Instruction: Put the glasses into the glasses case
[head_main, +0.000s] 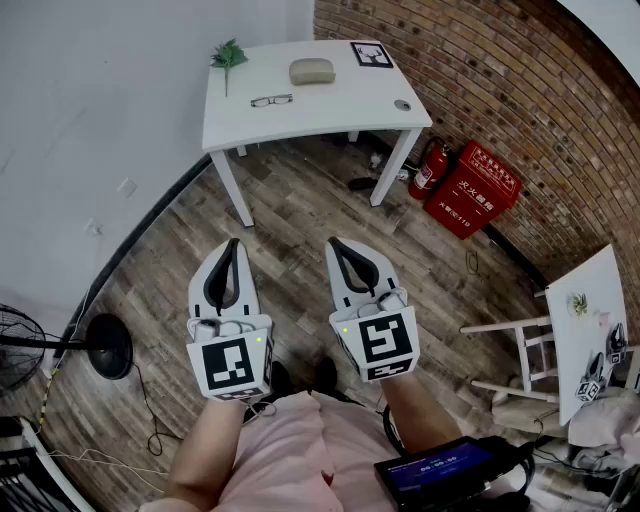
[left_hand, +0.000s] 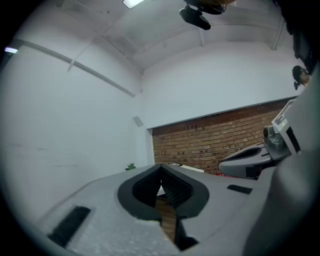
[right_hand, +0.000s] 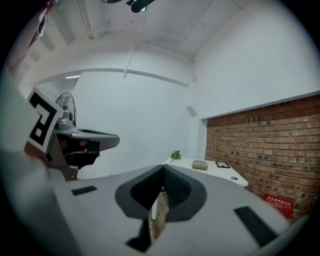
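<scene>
Closest to me are my own two tools, held side by side at waist level above the wooden floor (head_main: 300, 215). My left gripper (head_main: 232, 243) has its jaws pressed together at the tips with nothing between them, and my right gripper (head_main: 336, 243) is the same: closed and empty. Both point roughly level, straight ahead toward the far end of the room.

Ahead, well apart from both jaw tips, stands the white table (head_main: 300, 125). I am not yet within reach of anything on it. The glasses (head_main: 271, 100) lie open on the near part of the top, their long axis running across my view, about parallel to the table's near edge. Just beyond them and a little right sits the glasses case (head_main: 312, 71), shut as far as I can tell, with its length also crosswise.

Seen from here, the glasses fall between my two grippers' lines but closer to the left one — the case sits closer to the right. So I judge the left the likelier hand for the glasses, meeting the frame across its narrow way, once I have closed the gap to the table.
</scene>
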